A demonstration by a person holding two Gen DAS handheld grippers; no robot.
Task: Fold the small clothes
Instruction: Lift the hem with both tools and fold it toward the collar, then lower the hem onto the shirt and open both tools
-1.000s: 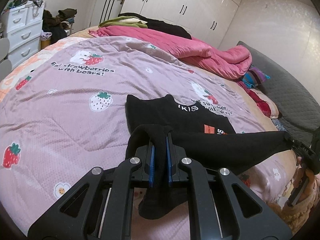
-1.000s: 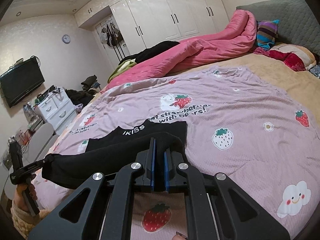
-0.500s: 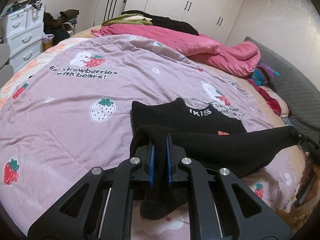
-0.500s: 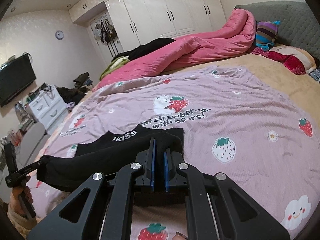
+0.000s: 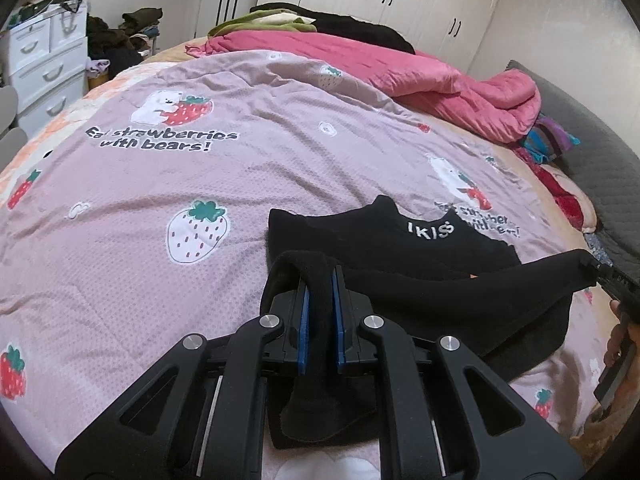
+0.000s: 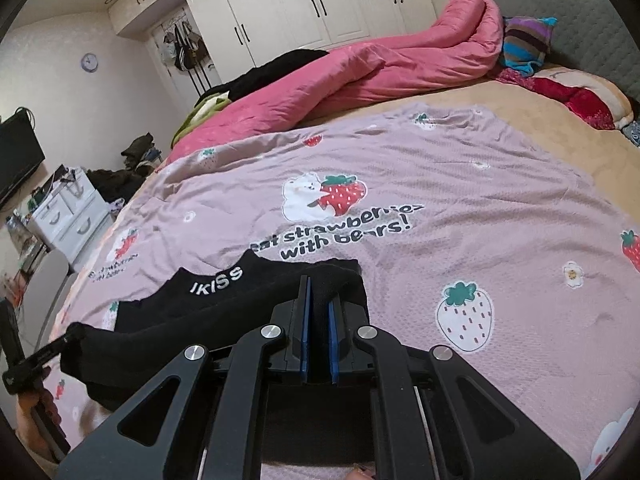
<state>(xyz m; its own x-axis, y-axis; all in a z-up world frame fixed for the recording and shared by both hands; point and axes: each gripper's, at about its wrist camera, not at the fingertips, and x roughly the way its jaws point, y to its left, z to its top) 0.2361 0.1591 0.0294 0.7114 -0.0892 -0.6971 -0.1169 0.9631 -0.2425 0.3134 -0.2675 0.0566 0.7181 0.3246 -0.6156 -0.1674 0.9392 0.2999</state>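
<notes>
A small black garment (image 5: 400,240) with white "IKISS" lettering lies on the pink strawberry bedspread (image 5: 160,184). Its near hem is lifted and stretched between my two grippers. My left gripper (image 5: 319,280) is shut on the hem's left corner. My right gripper (image 6: 319,292) is shut on the right corner, and it also shows at the right edge of the left wrist view (image 5: 608,280). The garment (image 6: 224,296) folds forward over its lower part. The left gripper shows at the left edge of the right wrist view (image 6: 44,354).
A pink duvet (image 5: 420,76) is bunched along the far side of the bed. A grey headboard (image 6: 560,4) and pillows (image 6: 524,44) are at the right. A white drawer unit (image 5: 44,68) stands off the bed's left side. White wardrobes (image 6: 312,8) line the far wall.
Both grippers have carried the held hem forward over the garment toward its neckline. The orange label on the garment is now almost covered by the fold.
</notes>
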